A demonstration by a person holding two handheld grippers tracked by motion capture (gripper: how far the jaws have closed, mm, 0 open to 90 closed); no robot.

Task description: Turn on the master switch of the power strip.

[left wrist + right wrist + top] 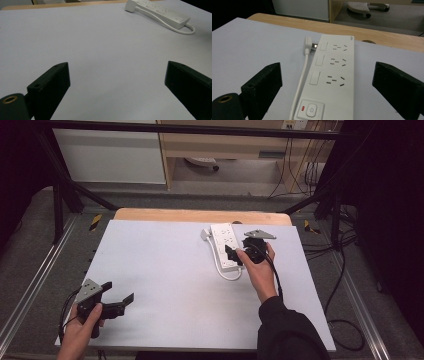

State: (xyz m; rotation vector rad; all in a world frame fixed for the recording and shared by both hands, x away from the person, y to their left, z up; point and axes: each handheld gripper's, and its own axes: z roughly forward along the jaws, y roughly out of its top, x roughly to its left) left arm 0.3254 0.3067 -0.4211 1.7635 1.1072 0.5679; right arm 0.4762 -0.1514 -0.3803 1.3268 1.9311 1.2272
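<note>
A white power strip [224, 245] is seen lying flat on the pale sheet [165, 280] that covers the table, toward the 1 o'clock part of the sheet in the high view. Three rows of sockets, each with a blank rocker beside it, are shown in the right gripper view, with a main switch [311, 109] at the near end of the strip. Nothing is plugged into any socket. The strip's own white cable [300, 82] is run along its side and ended in a white plug [307, 45], which is laid on the sheet against the far corner of the strip. In the high view the cable is seen curling round the near end at 6 o'clock of the strip.

The right gripper [234, 256] is held over the near end of the strip, at about 3 o'clock of it. Its jaws are spread wide, one to either side of the strip, and nothing is grasped between them; contact with the strip cannot be made out.

The left gripper [120, 292] is held well apart from the strip, at the 7 o'clock corner of the sheet. Its jaws are likewise released and empty, with bare sheet between them. The strip [160, 12] is seen far off at 1 o'clock in the left gripper view.

A wooden table edge [200, 215] is exposed beyond the sheet at 12 o'clock.
</note>
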